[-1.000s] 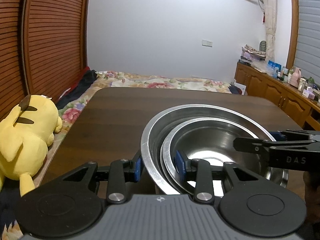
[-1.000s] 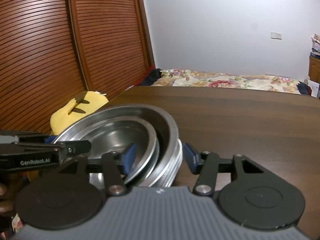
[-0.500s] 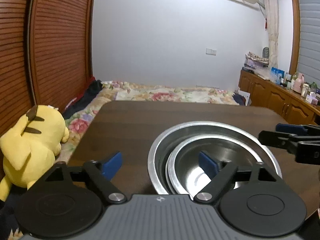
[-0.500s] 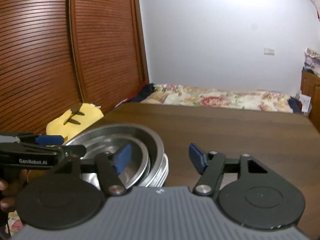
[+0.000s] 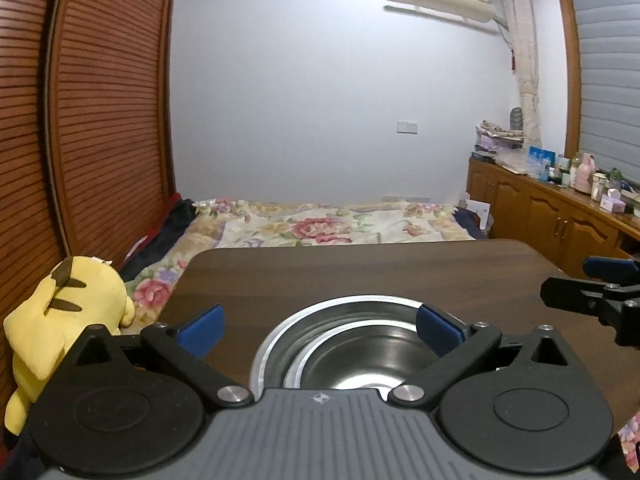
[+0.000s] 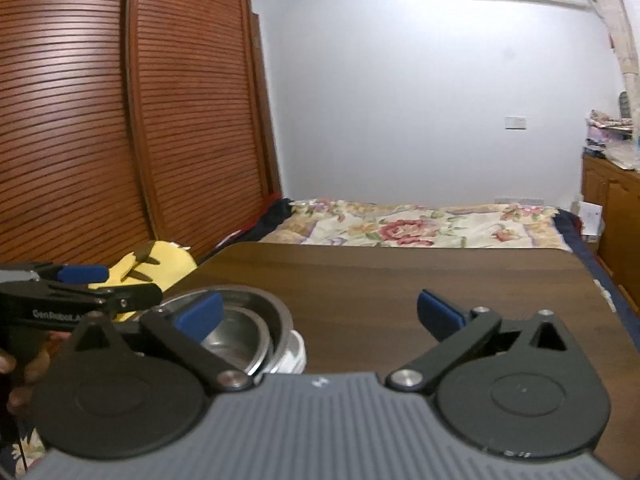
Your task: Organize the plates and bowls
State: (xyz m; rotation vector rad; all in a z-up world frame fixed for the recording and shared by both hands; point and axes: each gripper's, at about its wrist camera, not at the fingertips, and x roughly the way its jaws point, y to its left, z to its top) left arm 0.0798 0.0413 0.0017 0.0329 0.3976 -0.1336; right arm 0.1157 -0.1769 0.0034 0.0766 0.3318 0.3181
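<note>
The left gripper (image 5: 318, 330) has its blue-padded jaws spread wide and empty above the nested stainless-steel bowls (image 5: 360, 350); the right gripper (image 6: 318, 312) is likewise agape, holding nothing, its left jaw over the bowls' rim. The smaller bowl sits inside the larger, the pair resting on what looks like a white stack of plates (image 6: 294, 354) (only an edge shows). Stacking appears done; little seems left. The dark wooden tabletop (image 5: 360, 272) carries nothing else visible. Beyond lie a floral-quilted bed (image 5: 320, 228), a yellow plush toy (image 5: 64, 320) and slatted wooden wardrobe doors (image 6: 100, 120).
</note>
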